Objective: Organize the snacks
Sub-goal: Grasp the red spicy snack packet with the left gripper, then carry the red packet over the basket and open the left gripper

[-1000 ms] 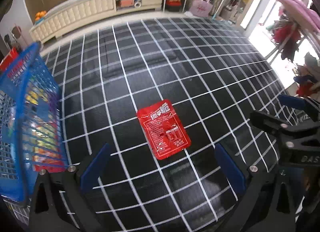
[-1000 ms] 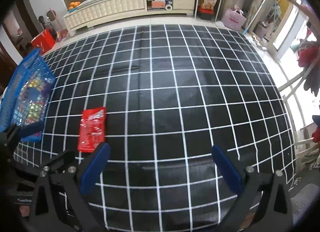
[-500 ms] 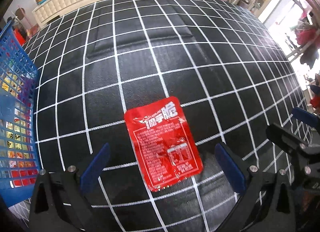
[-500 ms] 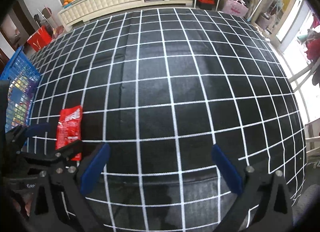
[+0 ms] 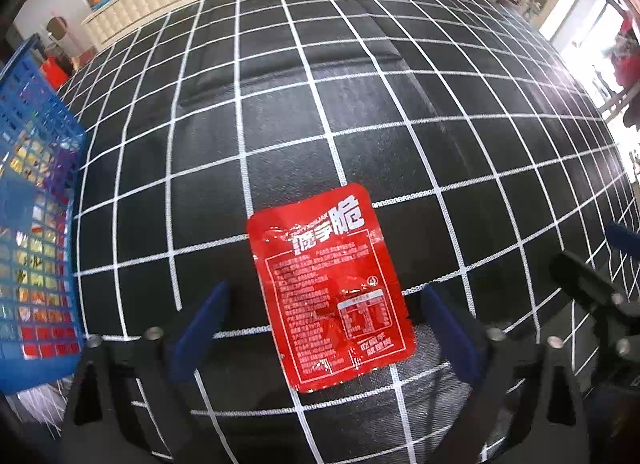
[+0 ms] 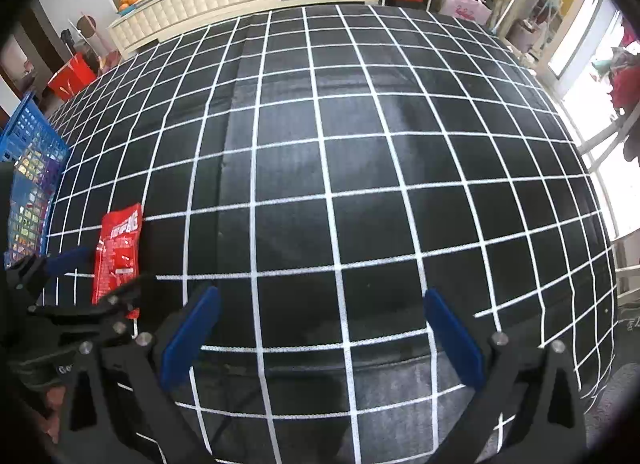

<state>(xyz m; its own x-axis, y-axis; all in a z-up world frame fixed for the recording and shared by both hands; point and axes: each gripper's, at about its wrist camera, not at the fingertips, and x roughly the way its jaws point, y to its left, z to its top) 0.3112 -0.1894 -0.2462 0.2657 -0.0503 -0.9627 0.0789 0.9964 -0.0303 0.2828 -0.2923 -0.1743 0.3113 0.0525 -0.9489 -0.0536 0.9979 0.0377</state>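
I see a black cloth (image 5: 280,136) crossed by a white grid on the table. The snack packet (image 5: 330,292) is glossy red with white lettering. My left claw (image 5: 324,328) has dark blue pads on black arms. The basket (image 5: 36,224) is blue mesh; its contents look yellow and red, though blurred.

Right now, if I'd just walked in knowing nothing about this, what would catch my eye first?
Probably the bright red snack packet, lying flat on the black cloth with its white grid, right between the open blue fingers of the left gripper. Next, the blue plastic basket at the cloth's left edge, with colourful wrappers showing through its mesh. The right gripper hangs open over bare cloth, holding nothing.
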